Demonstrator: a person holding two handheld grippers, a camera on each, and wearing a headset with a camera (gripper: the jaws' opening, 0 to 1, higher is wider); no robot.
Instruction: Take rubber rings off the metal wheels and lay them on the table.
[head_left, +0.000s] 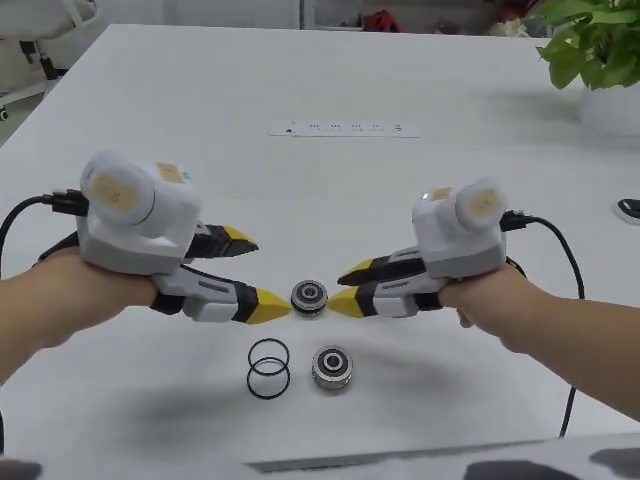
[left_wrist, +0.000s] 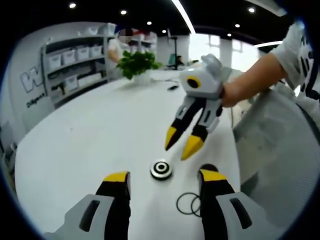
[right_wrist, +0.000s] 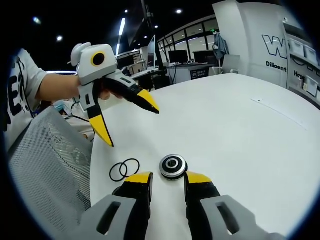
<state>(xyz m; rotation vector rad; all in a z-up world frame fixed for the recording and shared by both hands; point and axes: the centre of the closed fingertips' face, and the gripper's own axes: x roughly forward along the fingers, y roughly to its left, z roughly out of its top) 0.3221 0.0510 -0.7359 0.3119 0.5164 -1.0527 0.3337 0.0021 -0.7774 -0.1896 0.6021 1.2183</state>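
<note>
while both grippers are held just above the white table (head_left: 200, 80), one metal wheel (head_left: 309, 296) lies flat on the table between their yellow tips, and neither gripper touches it. all places below are given relative to this wheel. the left gripper (head_left: 255, 275) sits to the person's left of the wheel, with its jaws spread wide and nothing between them; its lower tip comes close beside the wheel and its upper tip points past the wheel's far side. the right gripper (head_left: 342, 288) sits to the person's right of the wheel, with its jaws parted by a smaller gap and holding nothing; both tips end just short of the wheel's rim. in the left gripper view the wheel lies ahead, between that gripper's own two jaws; in the right gripper view it lies just beyond that gripper's own tips. a second wheel (head_left: 332, 366) lies flat on the table, nearer the person than the first and slightly to the right. two rubber rings (head_left: 268, 368) lie loose on the table, overlapping each other, nearer the person than the wheel and just left of the second wheel. a power strip (head_left: 343, 128) lies well beyond the wheel, toward the table's far edge. a potted plant (head_left: 595, 40) stands far beyond the wheel to the right.
</note>
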